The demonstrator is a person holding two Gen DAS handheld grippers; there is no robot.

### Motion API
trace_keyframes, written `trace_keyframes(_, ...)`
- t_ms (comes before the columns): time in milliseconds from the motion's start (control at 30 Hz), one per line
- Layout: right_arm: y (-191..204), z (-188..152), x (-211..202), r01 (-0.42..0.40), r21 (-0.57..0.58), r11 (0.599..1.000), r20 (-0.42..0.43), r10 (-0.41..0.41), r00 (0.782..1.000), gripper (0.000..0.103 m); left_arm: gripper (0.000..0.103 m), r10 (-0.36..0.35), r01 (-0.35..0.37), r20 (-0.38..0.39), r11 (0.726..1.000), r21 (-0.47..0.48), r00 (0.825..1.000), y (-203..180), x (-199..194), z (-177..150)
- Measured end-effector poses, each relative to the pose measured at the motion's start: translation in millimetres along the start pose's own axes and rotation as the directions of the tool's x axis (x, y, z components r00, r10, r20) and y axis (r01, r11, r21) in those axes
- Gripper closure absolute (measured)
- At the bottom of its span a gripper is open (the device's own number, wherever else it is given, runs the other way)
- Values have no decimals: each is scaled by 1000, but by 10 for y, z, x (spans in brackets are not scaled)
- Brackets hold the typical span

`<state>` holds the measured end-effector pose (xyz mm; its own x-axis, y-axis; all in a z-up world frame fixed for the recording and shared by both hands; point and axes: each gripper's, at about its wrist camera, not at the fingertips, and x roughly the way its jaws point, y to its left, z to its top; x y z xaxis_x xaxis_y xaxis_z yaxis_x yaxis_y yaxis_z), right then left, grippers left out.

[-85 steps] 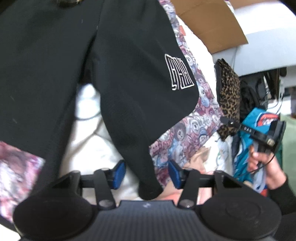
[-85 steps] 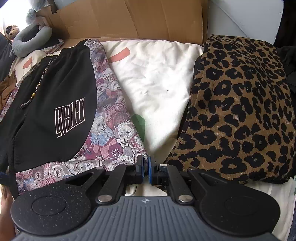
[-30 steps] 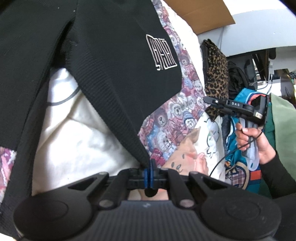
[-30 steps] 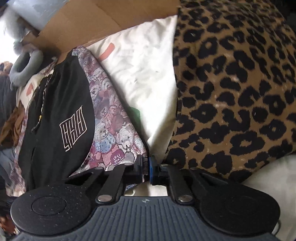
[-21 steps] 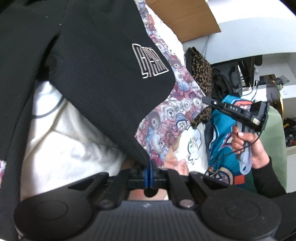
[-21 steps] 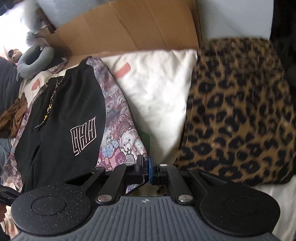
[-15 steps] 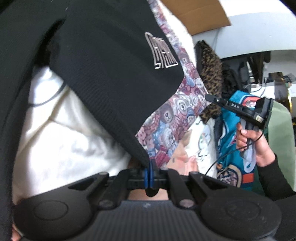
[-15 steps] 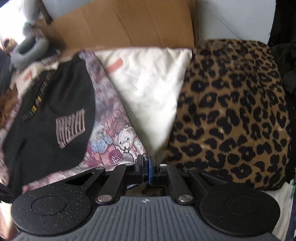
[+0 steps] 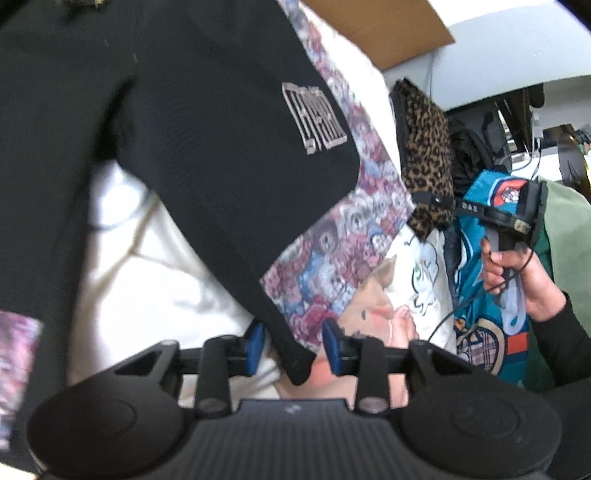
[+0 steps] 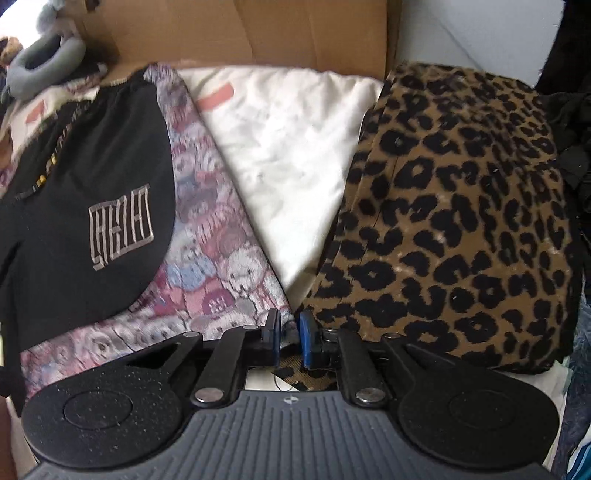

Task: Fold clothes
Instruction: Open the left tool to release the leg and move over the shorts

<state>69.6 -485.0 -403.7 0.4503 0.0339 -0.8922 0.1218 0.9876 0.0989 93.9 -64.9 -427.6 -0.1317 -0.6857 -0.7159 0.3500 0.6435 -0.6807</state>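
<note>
Black hand-held gripper (image 9: 293, 345), blue pads (image 9: 255, 345)

Brown cardboard sheet (image 10: 258, 33) vs pale wall (image 10: 461, 33), white bedding (image 10: 295, 147) below.

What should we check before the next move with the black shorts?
1. Left tongs let go: ok. They have just been opening; the black shorts' corner lies between the pads, unpinched.
2. Right tongs let go: ok. They have just been opening a little, with a gap between the pads and a bit of the bear-print hem there.
3. Shorts lying flat: cannot tell, the near part is hidden.
4. Leopard-print garment apart from the shorts: ok, the white bedding shows between them.
5. Fold finished: cannot tell.
</note>
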Motion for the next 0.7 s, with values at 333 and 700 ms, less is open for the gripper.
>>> trace_keyframes(333, 236, 124, -214, -81, -18, 997, 57, 82, 995, 92, 66, 124, -122, 141, 992, -19, 982, 107, -613, 26)
trace_keyframes(700, 685, 215, -308, -178, -70, 982, 82, 183, 980, 92, 67, 321, -304, 380, 947, -105, 868, 374, -1291, -104)
